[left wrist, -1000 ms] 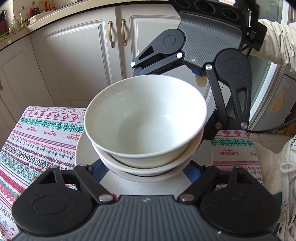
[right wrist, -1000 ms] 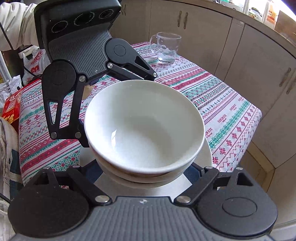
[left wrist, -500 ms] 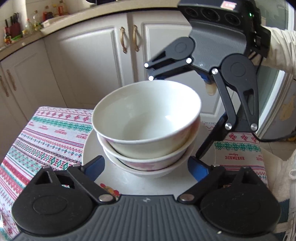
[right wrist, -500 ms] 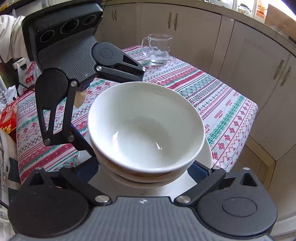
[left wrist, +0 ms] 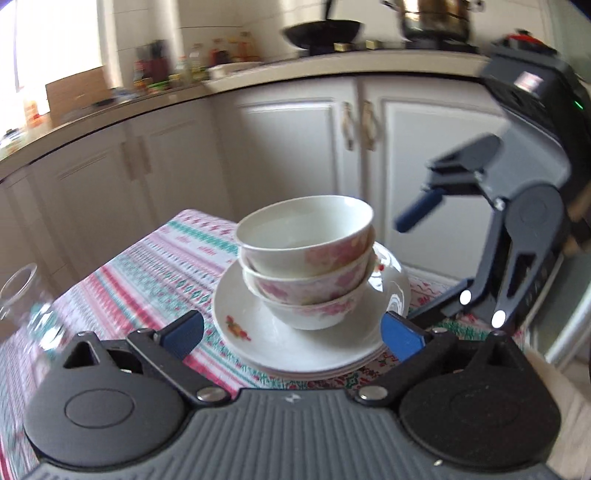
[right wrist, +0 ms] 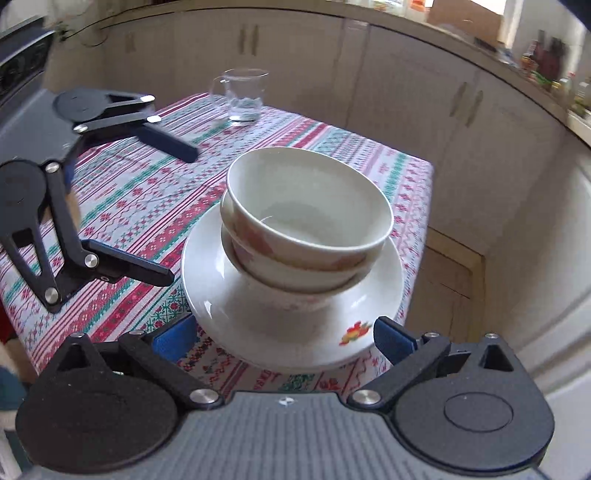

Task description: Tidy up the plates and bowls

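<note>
- Left hand-held gripper point(left wrist: 291, 334) is opening wide, with nothing pinched between its blue pads; the right hand-held gripper point(right wrist: 282, 338) gapes wide too, holding nothing.
- Both sit just beside the stack: bowls point(left wrist: 306, 258) nested on the plates point(left wrist: 258, 332), near the corner of the cloth-covered worktop point(right wrist: 147, 192).
- Stacking looks done (a letting-go step, I think). Next, both should pull away gently without bumping the stack.
- Words on the cloth are too blurry to read.

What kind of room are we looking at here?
Most likely a home kitchen: a countertop with a black wok and bottles, cream cabinets below, and stacked bowls on plates on a patterned tablecloth.
</note>
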A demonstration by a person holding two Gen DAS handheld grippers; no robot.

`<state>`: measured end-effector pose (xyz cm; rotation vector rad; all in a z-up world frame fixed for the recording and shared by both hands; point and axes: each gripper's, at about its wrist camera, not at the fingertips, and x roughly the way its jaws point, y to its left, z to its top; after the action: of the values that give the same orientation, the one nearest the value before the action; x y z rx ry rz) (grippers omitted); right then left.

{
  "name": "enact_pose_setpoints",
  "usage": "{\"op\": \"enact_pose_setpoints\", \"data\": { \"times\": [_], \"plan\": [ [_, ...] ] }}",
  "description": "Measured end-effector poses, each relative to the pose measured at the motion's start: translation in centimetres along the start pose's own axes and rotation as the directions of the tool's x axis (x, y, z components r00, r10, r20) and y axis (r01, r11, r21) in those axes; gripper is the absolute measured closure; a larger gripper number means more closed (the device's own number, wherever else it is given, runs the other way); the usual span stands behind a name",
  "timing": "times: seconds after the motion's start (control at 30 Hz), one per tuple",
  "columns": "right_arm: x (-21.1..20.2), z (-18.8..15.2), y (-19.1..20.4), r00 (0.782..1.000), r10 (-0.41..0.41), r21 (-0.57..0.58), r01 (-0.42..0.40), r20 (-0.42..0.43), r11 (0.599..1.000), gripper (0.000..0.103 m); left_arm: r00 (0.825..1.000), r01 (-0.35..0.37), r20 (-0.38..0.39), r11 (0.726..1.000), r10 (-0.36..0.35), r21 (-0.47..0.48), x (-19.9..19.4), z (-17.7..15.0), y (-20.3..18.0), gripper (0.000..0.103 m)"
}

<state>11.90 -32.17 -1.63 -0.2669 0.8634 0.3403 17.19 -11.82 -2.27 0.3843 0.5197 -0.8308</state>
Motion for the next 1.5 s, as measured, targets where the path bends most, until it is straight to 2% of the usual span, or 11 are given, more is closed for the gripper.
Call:
{"op": "enact_pose_setpoints", "data": {
  "times": [0.1,0.2,0.3,0.43,0.57,0.77,1.5],
  "plan": [
    [-1.1,-0.6,1.4,0.996,-0.088,0.099,0.086,0.014,0.991,0.0,0.997,-0.064,0.031,0.993,0.068,-0.102,-2.3,-0.2,-0.9,0.001],
    [-2.1,-1.5,2.4,0.991,-0.136,0.211,0.132,0.005,0.969,0.0,0.989,-0.131,0.048,0.979,0.14,-0.156,-4.4,-0.3,-2.0,0.001],
    [-3.5,-2.3,3.7,0.974,-0.226,0.312,0.22,-0.015,0.924,0.0,0.968,-0.247,-0.005,0.946,0.251,-0.21,-6.1,-0.2,-2.6,0.001],
    [-5.7,-3.1,5.3,0.958,-0.286,0.415,0.26,0.0,0.872,0.0,0.943,-0.334,-0.079,0.907,0.324,-0.257,-7.6,0.0,-3.2,0.001],
    [-7.9,-3.3,6.7,0.942,-0.335,0.451,0.287,0.029,0.845,0.0,0.93,-0.367,-0.087,0.89,0.357,-0.269,-9.0,-0.1,-3.7,0.001],
    [-9.5,-3.0,8.1,0.916,-0.396,0.449,0.328,0.063,0.831,0.0,0.918,-0.395,-0.088,0.874,0.386,-0.284,-10.1,-0.3,-4.1,0.001],
    [-8.9,-2.8,9.2,0.9,-0.434,0.431,0.377,0.039,0.82,0.0,0.917,-0.4,-0.136,0.855,0.376,-0.33,-9.9,-0.8,-4.0,0.001]
  ]
}}
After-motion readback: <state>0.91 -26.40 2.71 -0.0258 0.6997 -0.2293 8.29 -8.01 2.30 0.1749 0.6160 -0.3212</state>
